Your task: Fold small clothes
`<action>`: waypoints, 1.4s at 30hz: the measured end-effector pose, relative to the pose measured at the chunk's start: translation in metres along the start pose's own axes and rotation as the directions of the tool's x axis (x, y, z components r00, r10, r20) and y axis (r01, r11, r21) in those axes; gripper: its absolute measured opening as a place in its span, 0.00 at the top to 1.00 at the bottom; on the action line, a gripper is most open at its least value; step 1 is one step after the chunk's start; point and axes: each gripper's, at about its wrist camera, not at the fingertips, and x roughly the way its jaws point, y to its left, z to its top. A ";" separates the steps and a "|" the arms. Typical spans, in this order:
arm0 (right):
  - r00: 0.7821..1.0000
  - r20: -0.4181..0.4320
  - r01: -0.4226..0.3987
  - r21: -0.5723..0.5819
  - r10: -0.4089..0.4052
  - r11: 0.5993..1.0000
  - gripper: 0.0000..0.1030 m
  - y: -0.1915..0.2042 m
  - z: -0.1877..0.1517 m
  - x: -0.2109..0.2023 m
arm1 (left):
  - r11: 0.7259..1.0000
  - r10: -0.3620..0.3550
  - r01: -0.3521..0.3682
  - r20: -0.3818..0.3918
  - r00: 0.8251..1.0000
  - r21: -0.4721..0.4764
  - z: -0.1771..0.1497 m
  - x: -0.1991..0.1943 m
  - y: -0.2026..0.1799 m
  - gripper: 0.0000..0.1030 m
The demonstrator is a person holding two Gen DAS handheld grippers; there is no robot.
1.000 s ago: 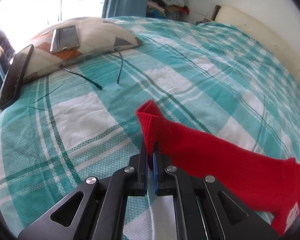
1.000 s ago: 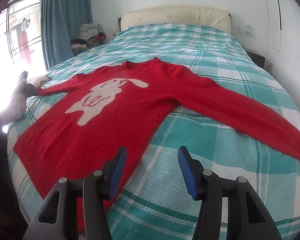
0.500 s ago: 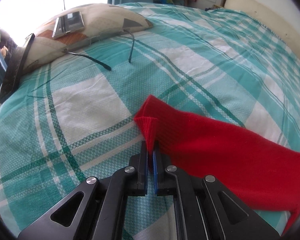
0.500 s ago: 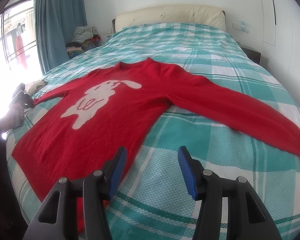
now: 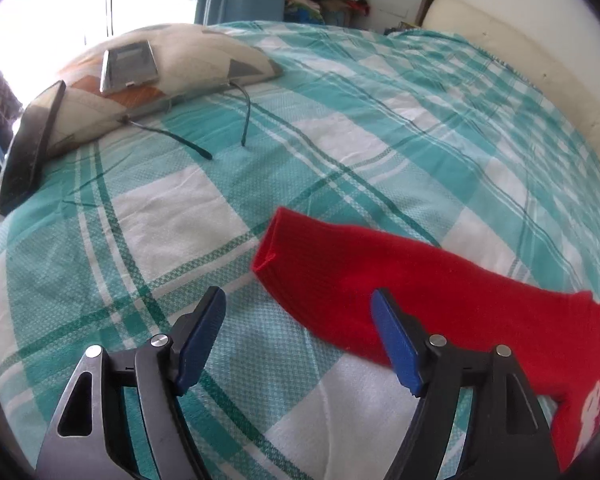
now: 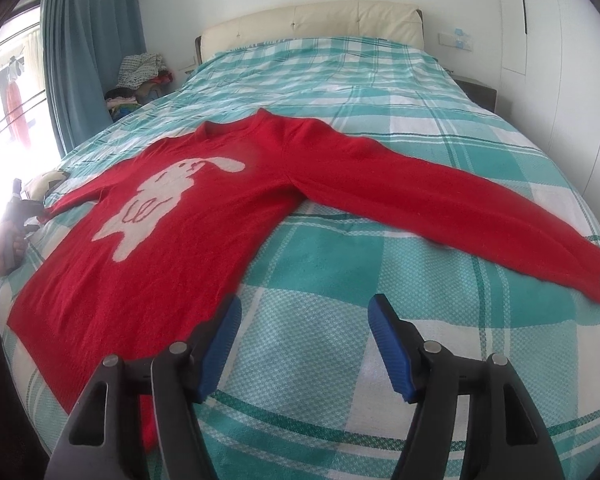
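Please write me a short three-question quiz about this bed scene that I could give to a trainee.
1. True or false: the left gripper is clamped on the cuff of the red sweater.
2. Multiple choice: what white shape is on the sweater's front? A) a star B) a rabbit C) a car
3. Short answer: which object lies on top of the pillow near the window?

Key:
1. False. Its jaws are opening and the cuff lies flat on the checked bedspread, ahead of the pads and free of them.
2. B, the rabbit.
3. A phone, lying flat.
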 end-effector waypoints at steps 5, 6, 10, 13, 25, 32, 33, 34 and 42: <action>0.999 0.044 0.027 -0.020 -0.026 0.999 0.36 0.003 0.001 -0.013 | 0.996 -0.066 0.059 0.132 0.989 0.060 -0.015 -0.063 -0.006 0.20; 0.998 0.059 0.026 -0.029 -0.025 0.999 0.36 0.005 0.000 -0.018 | 0.994 -0.091 0.080 0.146 0.985 0.078 -0.021 -0.077 -0.009 0.17; 0.995 0.079 -0.063 -0.065 0.068 0.996 0.36 0.028 -0.009 -0.032 | 0.952 -0.292 0.275 0.135 0.947 0.131 -0.065 -0.122 -0.032 0.09; 0.988 0.049 -0.140 -0.101 0.146 0.985 0.36 0.053 -0.021 -0.036 | 0.883 -0.412 0.403 -0.016 0.911 0.242 -0.121 -0.136 -0.069 0.09; 0.999 0.025 -0.019 -0.024 0.019 1.000 0.36 0.048 -0.047 -0.047 | 0.756 -0.346 0.402 -0.206 0.915 0.516 -0.230 -0.175 -0.105 0.09; 0.989 0.133 0.050 0.088 -0.062 0.995 0.33 0.027 -0.019 -0.056 | 0.754 -0.460 0.462 -0.126 0.879 0.466 -0.174 -0.188 -0.136 0.09; 0.988 0.133 0.059 0.104 -0.073 0.993 0.33 0.027 -0.013 -0.053 | 0.756 -0.471 0.463 -0.107 0.876 0.462 -0.167 -0.187 -0.142 0.09; 0.987 0.137 0.065 0.122 -0.081 0.990 0.33 0.027 -0.009 -0.050 | 0.764 -0.475 0.457 -0.081 0.876 0.456 -0.161 -0.186 -0.147 0.08; 0.978 0.057 0.184 0.198 -0.198 0.963 0.29 0.005 -0.019 -0.009 | 0.853 -0.330 0.358 -0.139 0.934 0.380 -0.161 -0.108 -0.150 0.09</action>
